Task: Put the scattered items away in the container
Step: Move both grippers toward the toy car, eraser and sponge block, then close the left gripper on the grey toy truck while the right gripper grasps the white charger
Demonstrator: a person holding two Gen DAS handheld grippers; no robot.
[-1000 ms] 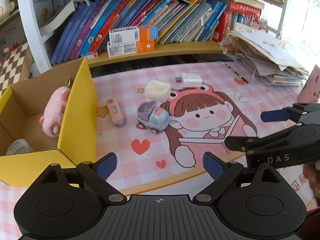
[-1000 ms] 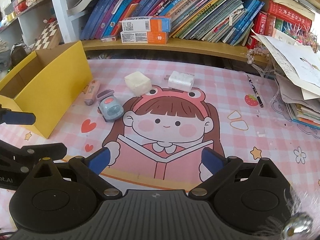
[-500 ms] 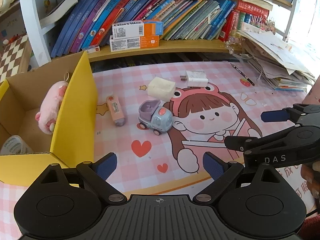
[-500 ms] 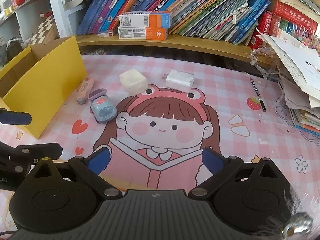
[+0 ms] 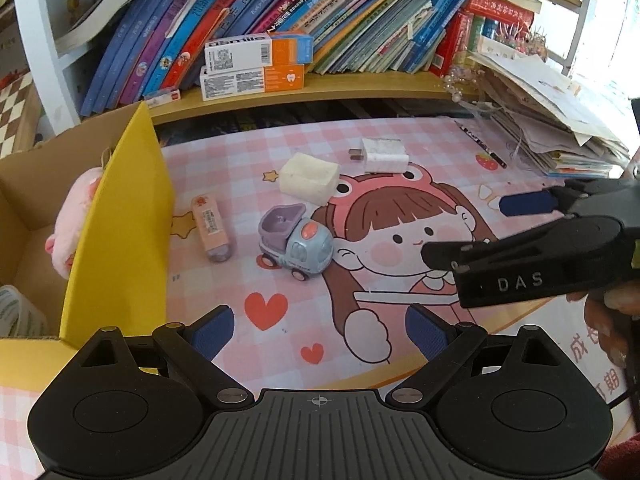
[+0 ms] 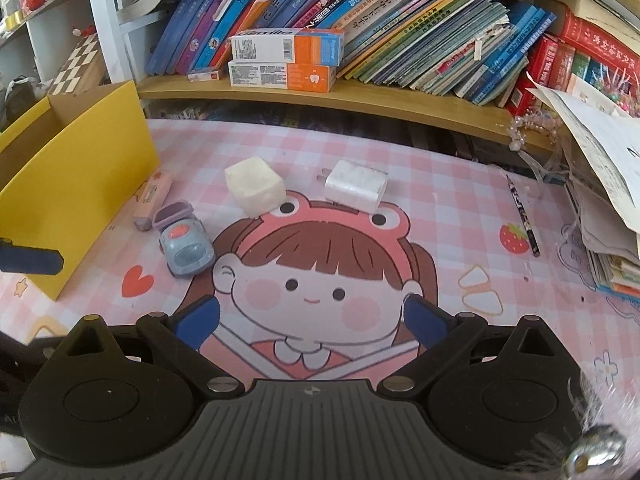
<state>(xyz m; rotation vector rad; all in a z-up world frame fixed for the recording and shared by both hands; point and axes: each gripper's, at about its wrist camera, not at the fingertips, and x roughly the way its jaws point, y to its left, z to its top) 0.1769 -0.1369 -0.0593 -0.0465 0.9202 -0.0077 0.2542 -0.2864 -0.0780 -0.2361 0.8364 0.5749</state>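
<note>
Clearly, both the left gripper [image 5: 318,330] and the right gripper [image 6: 310,318] are spread wide and nothing is held. The blue-and-lilac plastic toy truck [image 5: 295,239] is left on the pink checked mat [image 5: 420,136], just beside the yellow cardboard box [image 5: 120,240]. Being wheeled, it could be rolled away if nudged off-centre, or the peach tube [image 5: 211,228] could be knocked.

We see the box [image 5: 116,236] at left, plush toy [image 5: 72,216] inside it. Just right of the box: tube [image 5: 211,226], then toy truck [image 5: 294,240]. Behind the truck sits the sponge block [image 5: 309,178], charger [image 5: 382,155] to its right. Bookshelf [image 5: 360,82] behind all.
</note>
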